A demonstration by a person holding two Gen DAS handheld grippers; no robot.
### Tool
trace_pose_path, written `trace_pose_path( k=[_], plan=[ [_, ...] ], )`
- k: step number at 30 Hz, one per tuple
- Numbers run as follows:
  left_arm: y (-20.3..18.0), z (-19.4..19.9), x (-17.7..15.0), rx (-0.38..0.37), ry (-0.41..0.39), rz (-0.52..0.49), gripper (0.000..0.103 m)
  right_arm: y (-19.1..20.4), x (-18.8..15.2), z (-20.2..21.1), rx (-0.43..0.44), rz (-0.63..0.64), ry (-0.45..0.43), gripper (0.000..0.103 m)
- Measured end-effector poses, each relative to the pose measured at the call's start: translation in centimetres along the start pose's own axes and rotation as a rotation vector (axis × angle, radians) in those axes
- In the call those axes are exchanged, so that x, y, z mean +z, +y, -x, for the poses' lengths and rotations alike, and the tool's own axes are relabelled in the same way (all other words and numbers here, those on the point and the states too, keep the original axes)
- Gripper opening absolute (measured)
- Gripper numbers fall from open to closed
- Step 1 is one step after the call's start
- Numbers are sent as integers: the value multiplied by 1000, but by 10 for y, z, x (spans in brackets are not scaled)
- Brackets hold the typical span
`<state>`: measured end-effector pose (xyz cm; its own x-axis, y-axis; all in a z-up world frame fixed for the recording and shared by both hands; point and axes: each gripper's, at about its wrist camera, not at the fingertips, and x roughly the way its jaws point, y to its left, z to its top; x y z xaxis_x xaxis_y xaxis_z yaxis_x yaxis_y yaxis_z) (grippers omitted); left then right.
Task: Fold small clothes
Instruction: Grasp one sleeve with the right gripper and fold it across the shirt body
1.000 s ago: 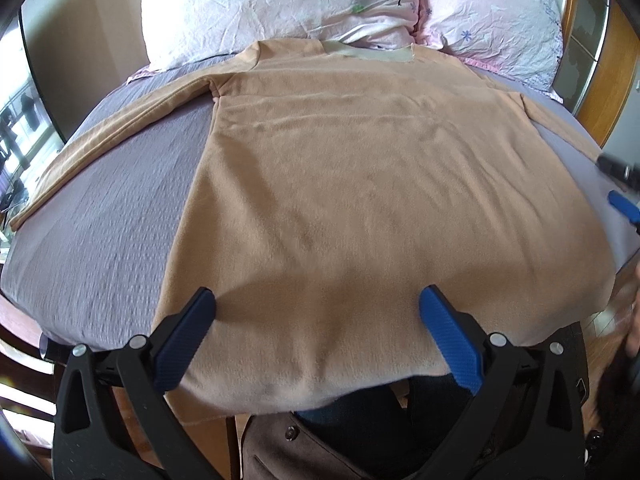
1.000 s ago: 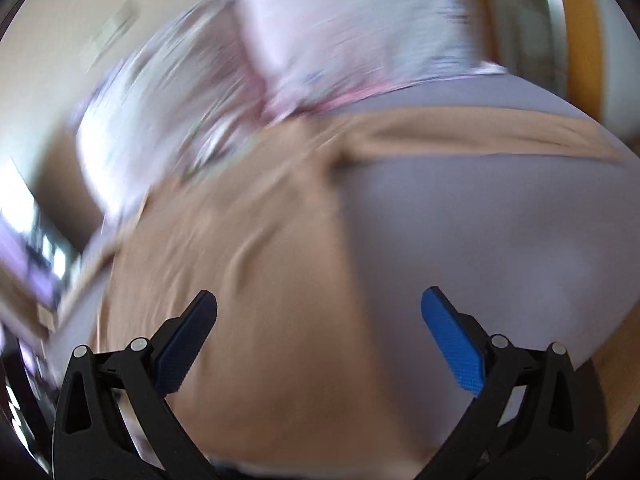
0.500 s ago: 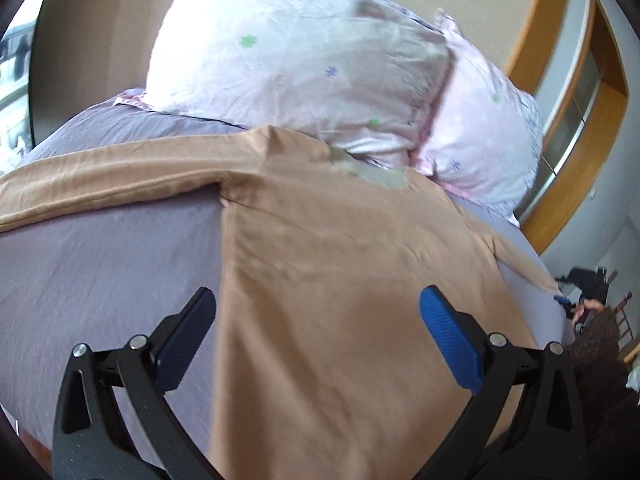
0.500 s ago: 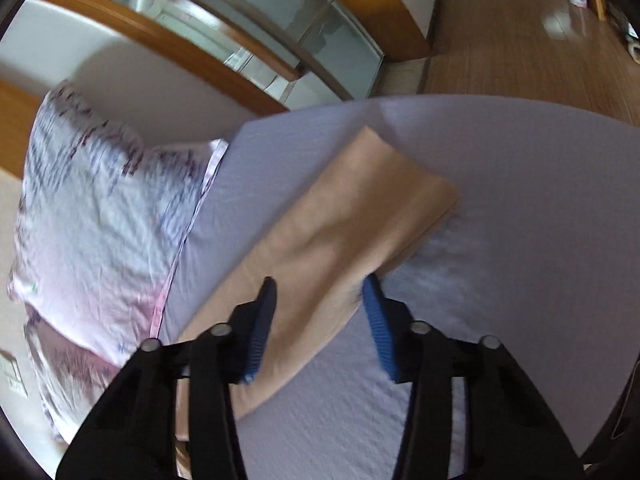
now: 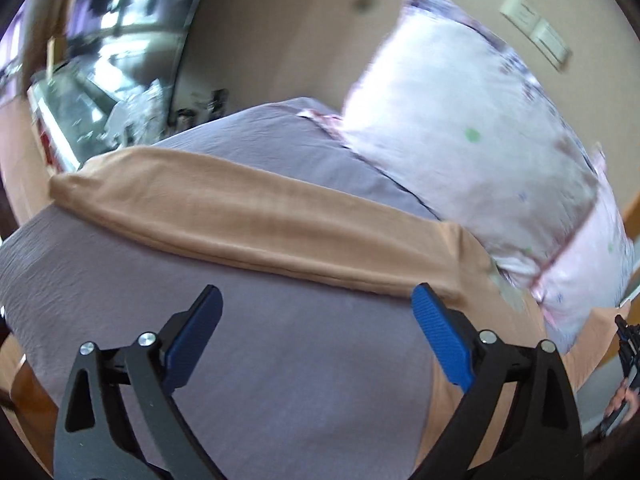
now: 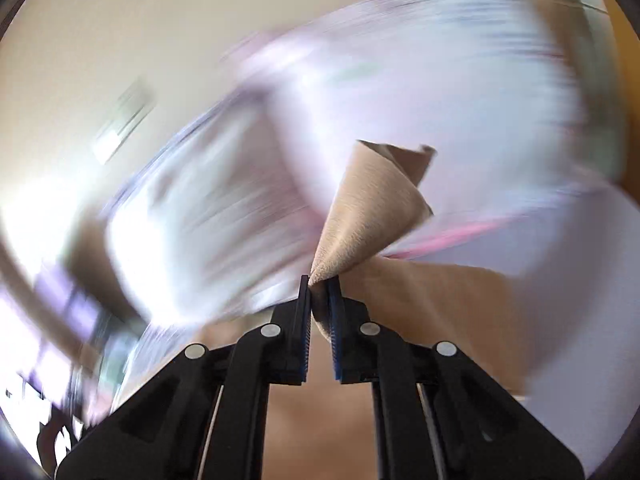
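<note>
The tan shirt (image 5: 256,224) is lying spread on the grey bedsheet (image 5: 280,360); its left sleeve is lying unfolded; the right gripper (image 6: 319,280) is pinching the other sleeve's cuff (image 6: 368,204) aloft; the left gripper (image 5: 316,320) is hovering released; folding is barely beginning.

1. Shirt (image 5: 256,216): plain tan-orange knit, no print; the sleeve (image 6: 368,216) shows the same tan.
2. Bed sheet (image 5: 304,360): solid grey-lilac, finely textured.
3. Pillow (image 5: 472,120): white-pink with small green and purple motifs and a pink edge stripe.
4. Left tongs (image 5: 316,340): black frame, blue ribbed pads (image 5: 438,340).
5. Right tongs (image 6: 320,292): black frame, blue pads (image 6: 334,312).
6. Wall (image 5: 280,28): plain beige.
</note>
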<state>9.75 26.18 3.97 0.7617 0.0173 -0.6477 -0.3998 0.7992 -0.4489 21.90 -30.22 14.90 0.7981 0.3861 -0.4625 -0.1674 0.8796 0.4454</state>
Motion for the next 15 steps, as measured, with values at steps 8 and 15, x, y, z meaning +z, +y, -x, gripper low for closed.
trace_pose_path(
  k=[8, 15],
  plan=[
    [65, -6, 11, 1, 48, 263, 82, 153, -112, -151, 223, 281, 501, 28],
    [93, -14, 31, -19, 19, 427, 77, 140, -116, -159, 240, 204, 508, 55]
  ],
)
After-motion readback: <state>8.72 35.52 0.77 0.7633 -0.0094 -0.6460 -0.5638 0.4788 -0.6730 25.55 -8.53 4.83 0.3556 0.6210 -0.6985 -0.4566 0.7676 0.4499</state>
